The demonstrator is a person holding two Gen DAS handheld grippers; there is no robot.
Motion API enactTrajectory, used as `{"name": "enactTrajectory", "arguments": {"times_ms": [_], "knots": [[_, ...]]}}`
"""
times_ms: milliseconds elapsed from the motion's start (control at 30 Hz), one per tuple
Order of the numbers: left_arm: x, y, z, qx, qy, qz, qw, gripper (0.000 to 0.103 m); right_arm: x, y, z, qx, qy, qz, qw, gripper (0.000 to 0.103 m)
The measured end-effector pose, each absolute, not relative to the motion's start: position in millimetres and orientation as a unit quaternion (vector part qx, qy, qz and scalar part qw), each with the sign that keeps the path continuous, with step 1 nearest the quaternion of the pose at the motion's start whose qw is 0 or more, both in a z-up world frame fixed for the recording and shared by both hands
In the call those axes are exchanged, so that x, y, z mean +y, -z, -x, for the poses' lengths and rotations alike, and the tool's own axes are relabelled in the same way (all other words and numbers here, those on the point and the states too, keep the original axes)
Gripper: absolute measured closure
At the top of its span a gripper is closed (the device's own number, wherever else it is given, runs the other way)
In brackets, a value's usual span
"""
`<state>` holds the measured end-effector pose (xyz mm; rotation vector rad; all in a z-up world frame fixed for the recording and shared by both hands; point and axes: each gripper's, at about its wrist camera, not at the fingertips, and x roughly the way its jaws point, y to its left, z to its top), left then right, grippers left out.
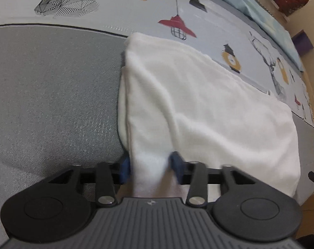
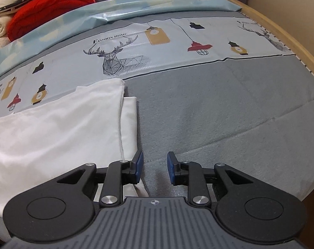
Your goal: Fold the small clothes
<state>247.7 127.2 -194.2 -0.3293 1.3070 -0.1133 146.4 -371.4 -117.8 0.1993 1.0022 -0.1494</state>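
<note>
White garment [image 1: 208, 108]: folded, lying on the grey part of a printed bed sheet [image 2: 219, 103]. Left gripper [image 1: 150, 167]: a raised fold of the cloth between its blue pads, contact blurred. Right gripper [image 2: 154, 168]: jaws parted, empty, beside the garment's edge.

white garment [image 1: 208, 108], grey sheet [image 2: 219, 108] — deer-print border

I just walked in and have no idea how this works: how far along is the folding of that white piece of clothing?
Partway, it seems. The white garment already lies doubled on the bedspread, its layered edge showing in the right wrist view. In hand: cloth is bunched between the left gripper pads. The right gripper is open beside the garment, holding nothing. Any further fold and smoothing look left.
</note>
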Motion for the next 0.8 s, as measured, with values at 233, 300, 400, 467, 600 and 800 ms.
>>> {"name": "enactTrajectory", "arguments": {"times_ms": [233,300,400,467,600,800], "knots": [[149.7,164.0,-227.1,0.559,0.027,0.128,0.819,0.098,-366.3,114.4,-147.9,0.48,0.082,-0.102,0.867,0.077],[159.2,158.1,-218.8,0.553,-0.009,0.091,0.828,0.098,-360.8,113.5,-149.5,0.479,0.079,-0.104,0.868,0.077],[184.1,157.6,-209.3,0.562,-0.061,0.088,0.82,0.098,-348.3,112.5,-152.1,0.478,0.071,-0.105,0.869,0.077],[202.4,155.6,-204.8,0.564,-0.067,0.132,0.813,0.096,-338.7,110.7,-153.0,0.477,0.062,-0.103,0.871,0.077],[235.1,154.4,-193.0,0.558,-0.088,0.221,0.795,0.078,-324.5,105.6,-153.4,0.475,0.045,-0.096,0.874,0.077],[256.2,153.3,-186.8,0.551,-0.042,0.268,0.789,0.062,-326.5,97.2,-154.4,0.471,0.044,-0.11,0.874,0.077]]}}
